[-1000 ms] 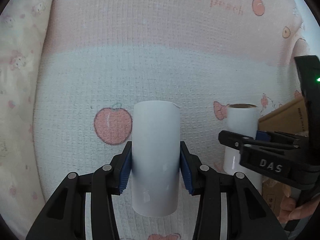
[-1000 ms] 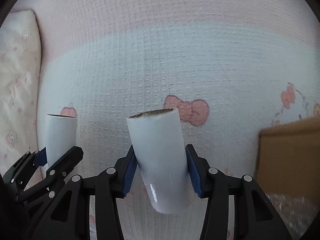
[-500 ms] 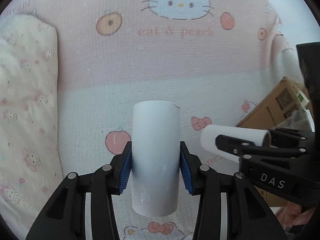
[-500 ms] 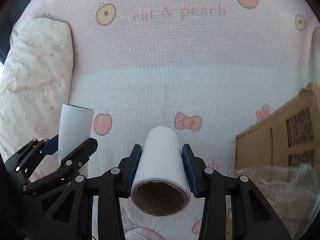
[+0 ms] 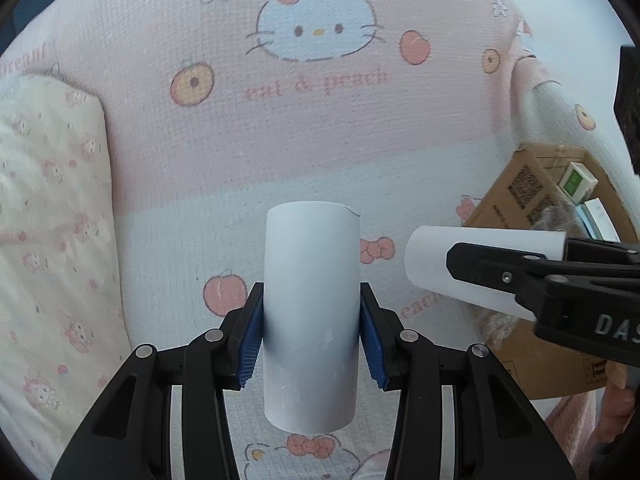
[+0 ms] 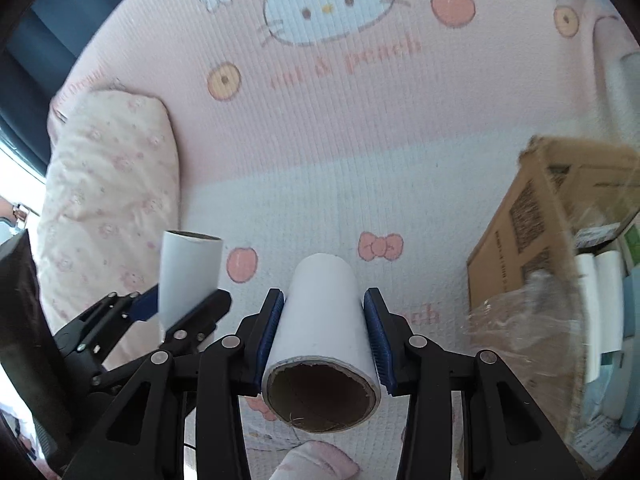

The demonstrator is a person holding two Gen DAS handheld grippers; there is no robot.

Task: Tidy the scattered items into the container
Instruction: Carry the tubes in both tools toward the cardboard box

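While rolls are held, pillow (image 6: 108, 184) lies left, cardboard box (image 6: 520, 240) right.

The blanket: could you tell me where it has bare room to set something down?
The blanket lies bare between the pillow and the cardboard box. The box side is crowded: white rolls and crinkled plastic.

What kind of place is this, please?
Most likely a bedroom, on a bed: a pink cartoon-cat blanket covers the surface, a printed pillow lies beside it, and a cardboard box sits on the blanket.
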